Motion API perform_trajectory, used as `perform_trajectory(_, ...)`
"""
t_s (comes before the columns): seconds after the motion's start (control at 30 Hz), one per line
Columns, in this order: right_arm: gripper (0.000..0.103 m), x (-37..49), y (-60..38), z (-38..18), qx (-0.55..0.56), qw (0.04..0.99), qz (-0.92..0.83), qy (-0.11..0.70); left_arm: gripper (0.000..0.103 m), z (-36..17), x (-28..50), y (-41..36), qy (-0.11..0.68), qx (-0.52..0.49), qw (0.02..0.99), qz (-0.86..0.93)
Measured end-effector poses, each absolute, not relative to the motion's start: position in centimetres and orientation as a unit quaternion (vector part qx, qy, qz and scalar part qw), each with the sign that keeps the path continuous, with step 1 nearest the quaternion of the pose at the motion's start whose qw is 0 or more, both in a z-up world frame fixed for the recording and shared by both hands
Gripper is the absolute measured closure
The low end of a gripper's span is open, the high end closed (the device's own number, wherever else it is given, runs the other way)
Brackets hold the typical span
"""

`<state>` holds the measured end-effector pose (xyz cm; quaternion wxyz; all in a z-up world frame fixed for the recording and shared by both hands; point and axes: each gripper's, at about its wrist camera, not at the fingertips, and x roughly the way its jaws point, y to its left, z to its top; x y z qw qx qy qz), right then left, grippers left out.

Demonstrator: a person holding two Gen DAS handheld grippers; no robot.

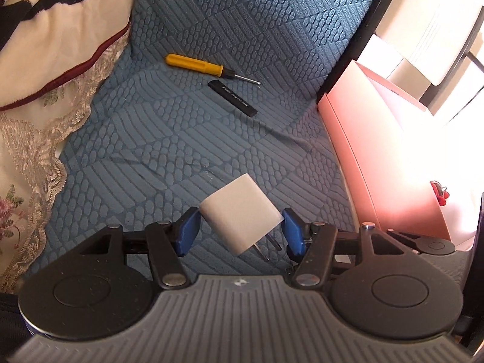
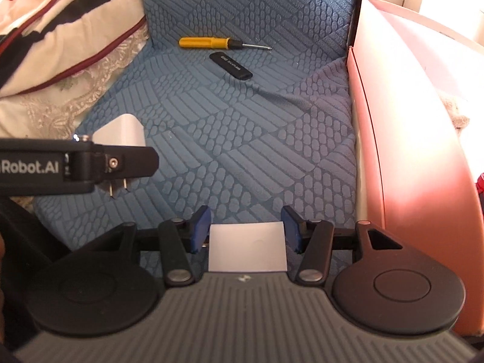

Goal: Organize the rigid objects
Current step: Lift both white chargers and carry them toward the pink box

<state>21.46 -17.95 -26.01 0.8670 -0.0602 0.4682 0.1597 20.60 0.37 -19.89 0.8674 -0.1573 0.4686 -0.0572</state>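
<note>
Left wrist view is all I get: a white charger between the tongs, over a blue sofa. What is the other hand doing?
Observer: The right tongs have a flat white block sitting between them, low over the same sofa.
Operator: Is it squeezed tight?
Observer: The blue pads sit right at the block's two side edges; I cannot tell whether they press on it.

A blue textured sofa cover (image 1: 187, 139) lies under a lace-edged floral cushion (image 1: 33, 139) and striped pillow (image 2: 60, 30).
</note>
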Motion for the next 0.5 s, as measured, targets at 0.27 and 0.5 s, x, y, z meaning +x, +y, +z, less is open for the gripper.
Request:
perform_trajectory(0.27, 0.048, 21.3, -17.5, -26.4, -0.074, 0.860, 0.169, 0.476, 0.038, -20.4, 21.0, 0.5, 0.475, -0.160, 0.863, -0.052)
perform_trajectory(0.5, 0.032, 20.8, -19.2, -25.2, -0.028, 0.859, 0.195, 0.472, 0.038, -20.5, 21.1, 0.6, 0.476, -0.165, 0.862, -0.051)
